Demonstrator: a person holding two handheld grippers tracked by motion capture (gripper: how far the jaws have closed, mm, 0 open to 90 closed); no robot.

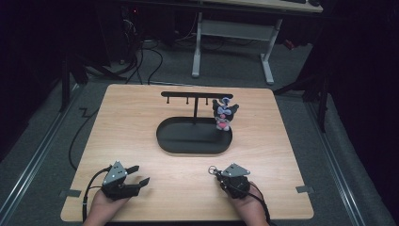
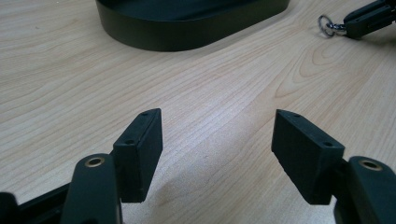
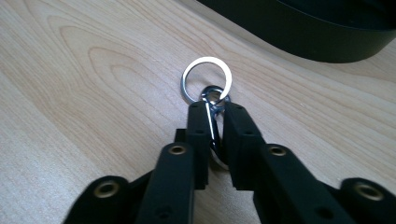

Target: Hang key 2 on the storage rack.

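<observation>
Jaws of the right gripper (image 3: 215,116) are seen pressed together on a metal clasp (image 3: 212,122), which is pinched between the two black pads in the right gripper view. A silver key ring (image 3: 207,79) is linked to the front end of that clasp and is shown just beyond the jaw tips, lying flat on the wooden table (image 3: 84,93). No gap is left beside the clasp, so the grip is read as fully closed on it. In the high view the right gripper (image 1: 218,173) is held low over the near edge of the table, with the key ring (image 1: 213,168) at its tip, well apart from the black oval tray (image 1: 194,141). In the left gripper view the ring (image 2: 325,24) and the closed right jaws are seen far off at the upper right.

The left gripper (image 2: 217,149) is held wide apart, and nothing is caught or touched by its pads; bare wood is seen between them. In the high view it (image 1: 139,174) rests near the table's near left corner, its jaws pointed toward the middle.

A T-shaped hanger rack (image 1: 196,95) is set upright in the tray, and a small plush figure (image 1: 223,115) is seen at the tray's right rim, under the bar's right end.
</observation>
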